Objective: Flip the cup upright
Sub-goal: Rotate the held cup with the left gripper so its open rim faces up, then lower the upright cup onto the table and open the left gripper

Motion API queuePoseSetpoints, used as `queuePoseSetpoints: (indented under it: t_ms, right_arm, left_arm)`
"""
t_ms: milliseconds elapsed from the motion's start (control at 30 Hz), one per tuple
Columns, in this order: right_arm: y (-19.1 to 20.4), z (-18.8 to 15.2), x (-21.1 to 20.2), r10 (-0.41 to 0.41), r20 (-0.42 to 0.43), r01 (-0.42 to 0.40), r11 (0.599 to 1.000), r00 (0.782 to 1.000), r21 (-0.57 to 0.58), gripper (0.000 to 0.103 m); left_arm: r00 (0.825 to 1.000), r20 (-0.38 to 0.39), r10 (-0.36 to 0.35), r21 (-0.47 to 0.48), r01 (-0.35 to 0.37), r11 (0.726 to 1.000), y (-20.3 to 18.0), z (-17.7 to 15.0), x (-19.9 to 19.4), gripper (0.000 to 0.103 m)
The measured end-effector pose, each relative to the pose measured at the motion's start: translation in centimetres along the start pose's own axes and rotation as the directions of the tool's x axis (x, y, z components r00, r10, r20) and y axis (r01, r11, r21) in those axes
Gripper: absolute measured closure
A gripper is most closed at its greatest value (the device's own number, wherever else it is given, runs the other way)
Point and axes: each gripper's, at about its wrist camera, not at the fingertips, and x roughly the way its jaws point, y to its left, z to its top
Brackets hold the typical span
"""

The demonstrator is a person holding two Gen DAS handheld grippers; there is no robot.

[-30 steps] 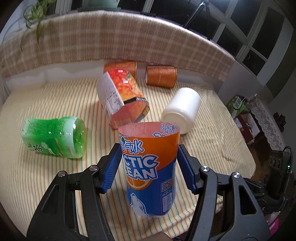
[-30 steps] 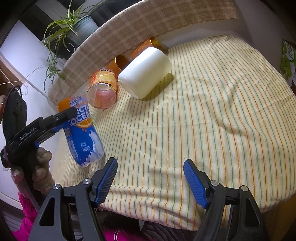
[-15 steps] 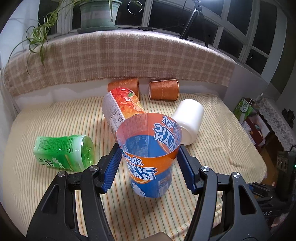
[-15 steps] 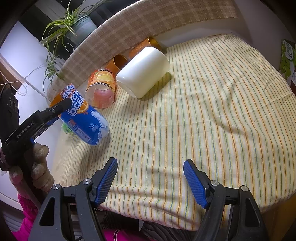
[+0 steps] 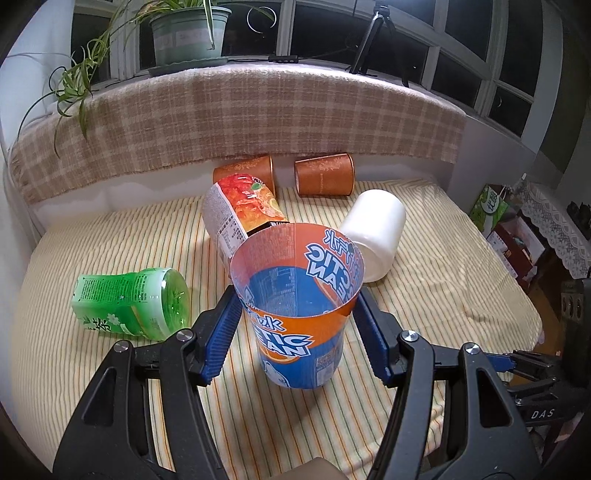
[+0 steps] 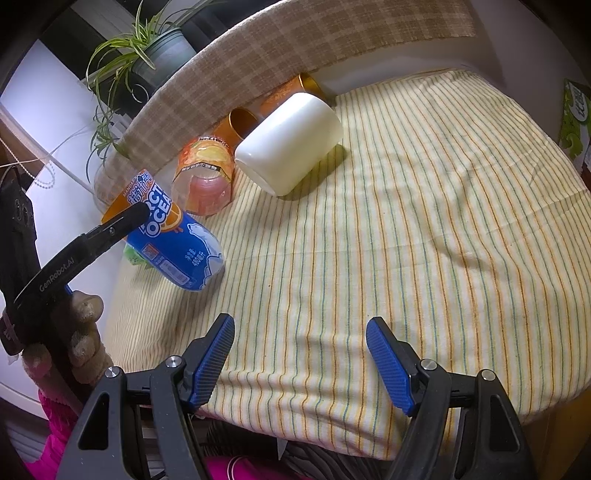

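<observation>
My left gripper is shut on a blue and orange "Arctic Ocean" cup, holding it by its upper rim with the open mouth towards the camera. In the right wrist view the same cup is tilted, its base low over the striped cloth, and the left gripper's finger crosses it. My right gripper is open and empty near the table's front edge.
On their sides lie a green cup, an orange-red printed cup, two brown paper cups and a white cup. A plaid-covered ledge with a potted plant stands behind.
My left gripper has tilted back with the cup, so the cup's mouth now faces the camera more, and its base has swung down towards the cloth. The right gripper has not moved.
</observation>
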Motion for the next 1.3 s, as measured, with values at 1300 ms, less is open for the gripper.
queuePoseSetpoints:
  t_ms: [1300]
  right_arm:
    - [4.3,0.4,-2.6,-0.092,0.198,0.125,0.979,0.976,-0.161,0.02]
  left_arm:
    - [0.986,0.14,0.089,-0.14,-0.069,0.988,4.1,-3.9,-7.0,0.019]
